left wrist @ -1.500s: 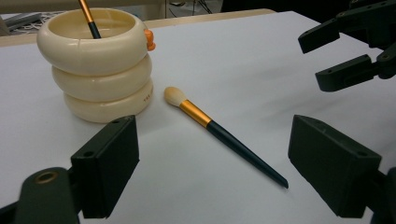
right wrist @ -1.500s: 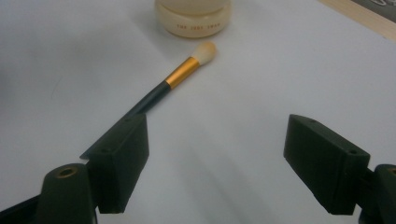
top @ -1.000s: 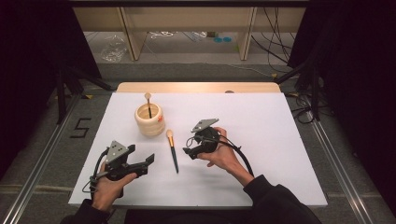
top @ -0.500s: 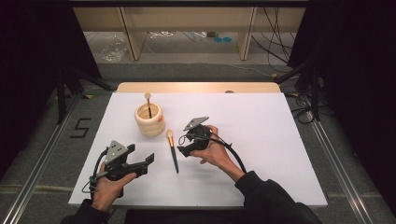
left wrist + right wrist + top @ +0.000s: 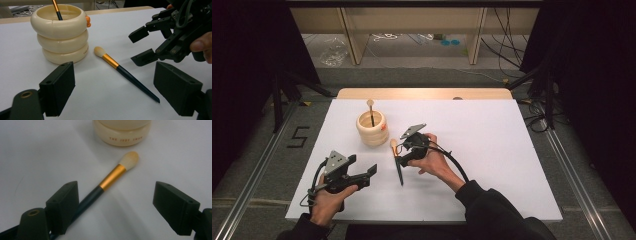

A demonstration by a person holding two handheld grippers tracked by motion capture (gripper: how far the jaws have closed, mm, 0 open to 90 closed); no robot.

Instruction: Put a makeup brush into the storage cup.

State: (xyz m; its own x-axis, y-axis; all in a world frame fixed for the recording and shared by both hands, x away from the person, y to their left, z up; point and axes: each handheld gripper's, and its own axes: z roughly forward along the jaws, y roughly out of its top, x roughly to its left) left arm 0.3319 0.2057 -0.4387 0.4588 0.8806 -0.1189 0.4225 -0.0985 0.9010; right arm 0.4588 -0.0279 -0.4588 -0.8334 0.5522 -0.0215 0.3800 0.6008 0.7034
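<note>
1. Right gripper spread wide, empty, over makeup brush lying flat beside cream holder.
2. Left gripper also wide, well apart.
3. Thin handle off-centre — could roll away, or bump holder.

Brush flat on the table, just right of the holder; another brush upright inside it.

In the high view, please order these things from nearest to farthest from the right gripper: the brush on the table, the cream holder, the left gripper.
1. Brush on the table, just beside the right gripper, on its left.
2. Cream holder, behind it to the left.
3. Left gripper, toward the table's near left.
</note>
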